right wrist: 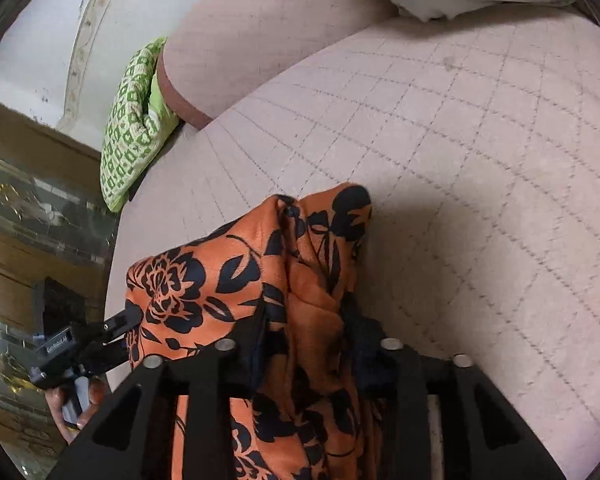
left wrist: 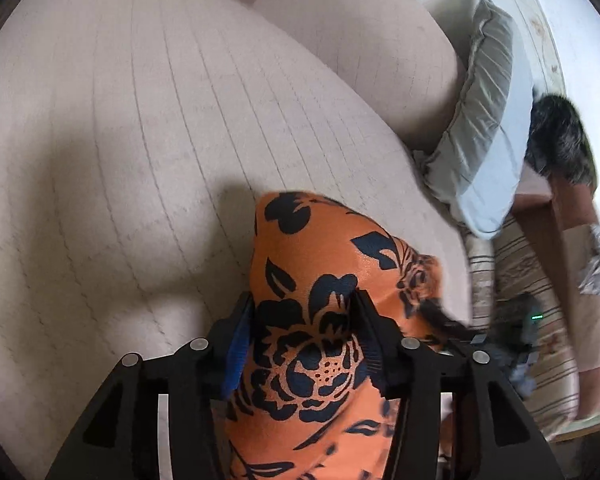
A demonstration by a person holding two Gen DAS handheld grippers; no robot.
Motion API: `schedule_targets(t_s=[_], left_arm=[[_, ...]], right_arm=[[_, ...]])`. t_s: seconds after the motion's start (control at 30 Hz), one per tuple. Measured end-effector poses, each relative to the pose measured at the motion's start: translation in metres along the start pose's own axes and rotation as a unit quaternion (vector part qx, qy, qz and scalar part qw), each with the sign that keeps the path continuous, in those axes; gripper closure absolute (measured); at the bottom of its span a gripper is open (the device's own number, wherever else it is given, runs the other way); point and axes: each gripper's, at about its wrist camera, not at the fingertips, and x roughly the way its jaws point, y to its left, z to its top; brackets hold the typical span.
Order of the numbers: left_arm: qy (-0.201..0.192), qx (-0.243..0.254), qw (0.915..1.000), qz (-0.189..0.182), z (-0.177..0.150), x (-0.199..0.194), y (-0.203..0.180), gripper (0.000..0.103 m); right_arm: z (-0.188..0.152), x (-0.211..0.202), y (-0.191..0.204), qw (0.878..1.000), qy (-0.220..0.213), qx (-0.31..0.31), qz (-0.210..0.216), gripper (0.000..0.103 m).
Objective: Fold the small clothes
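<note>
An orange garment with a black flower print (left wrist: 320,280) is held up over a quilted beige sofa seat (left wrist: 140,120). My left gripper (left wrist: 304,316) is shut on a bunched part of it, the cloth filling the gap between the blue-padded fingers. My right gripper (right wrist: 308,320) is shut on another part of the same garment (right wrist: 220,276), which rises in folds above the fingers and hangs below them. The left gripper also shows in the right wrist view (right wrist: 120,320) at the garment's left edge. The right gripper shows blurred in the left wrist view (left wrist: 512,328).
A grey-blue cushion (left wrist: 484,120) leans at the sofa's back corner. A green patterned cushion (right wrist: 136,120) lies at the seat's left end. The sofa backrest (right wrist: 260,28) rises behind. A striped rug (left wrist: 532,280) and a person's leg are on the right.
</note>
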Motion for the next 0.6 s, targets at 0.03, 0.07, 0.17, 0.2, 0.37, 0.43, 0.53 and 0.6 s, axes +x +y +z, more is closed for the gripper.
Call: schedule_targets(t_s=[0.03,0.07,0.17,0.2,0.37,0.43,0.53,0.6], left_arm=[[-0.01,0.011,0.9997,0.017,-0.001,-0.003,-0.008,0.054],[-0.014,0.014,0.9995,0.025,-0.005,-0.008,-0.012,0.054],[-0.003,0.013,0.9991,0.041,-0.022,-0.024,-0.03,0.054],[0.003,0.017,0.9989,0.044,-0.031,-0.03,-0.037,0.053],[0.032,0.007,0.9988,0.037,-0.089,-0.06,-0.033,0.051],[0.041,-0.009,0.9988,0.027,-0.11,-0.064,-0.022,0.05],[0.059,-0.035,0.9971,0.032,-0.137,-0.059,-0.001,0.05],[0.068,-0.041,0.9965,0.025,-0.146,-0.054,0.003,0.046]], right_arm=[[0.0,-0.006,0.002,1.0,-0.008,0.001,-0.003,0.056],[-0.002,-0.019,0.008,1.0,-0.023,-0.007,-0.009,0.054],[-0.011,-0.051,0.028,0.999,-0.039,-0.032,-0.018,0.032],[-0.017,-0.061,0.035,0.998,-0.041,-0.044,-0.025,0.028],[-0.072,-0.079,0.042,0.997,-0.023,-0.059,-0.043,0.028],[-0.094,-0.075,0.031,0.996,-0.007,-0.047,-0.072,0.028],[-0.114,-0.057,0.009,0.995,0.03,-0.02,-0.096,0.028],[-0.118,-0.048,-0.003,0.996,0.046,0.002,-0.08,0.03]])
